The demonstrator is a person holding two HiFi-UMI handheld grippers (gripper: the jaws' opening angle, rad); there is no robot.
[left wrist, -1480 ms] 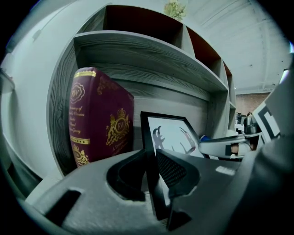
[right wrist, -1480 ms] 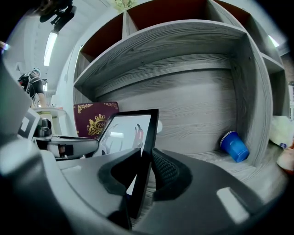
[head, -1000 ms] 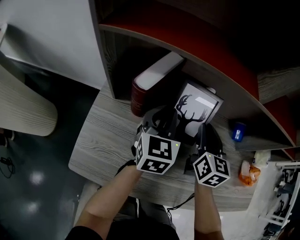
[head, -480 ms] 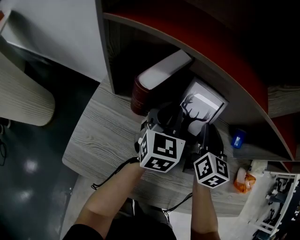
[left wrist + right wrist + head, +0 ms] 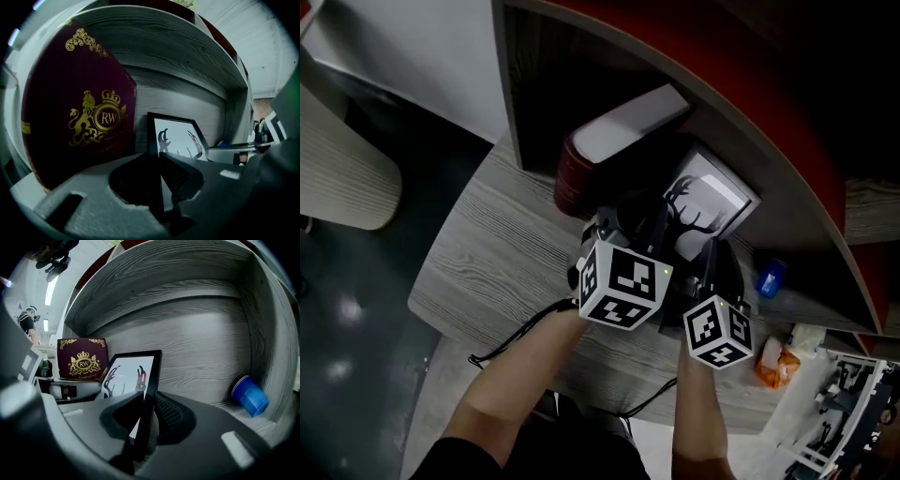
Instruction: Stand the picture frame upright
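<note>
My left gripper (image 5: 157,157) pinches the left edge of the picture frame (image 5: 176,136), and my right gripper (image 5: 147,401) clamps its right edge. The frame faces me inside the wooden nook (image 5: 201,343), with a maroon box (image 5: 79,112) just left and a blue cup (image 5: 250,396) farther right.

Grey wood-grain desk (image 5: 492,267) under curved red-topped shelf (image 5: 750,112); dark glossy floor (image 5: 356,375); white wall panel (image 5: 412,47) upper left.
</note>
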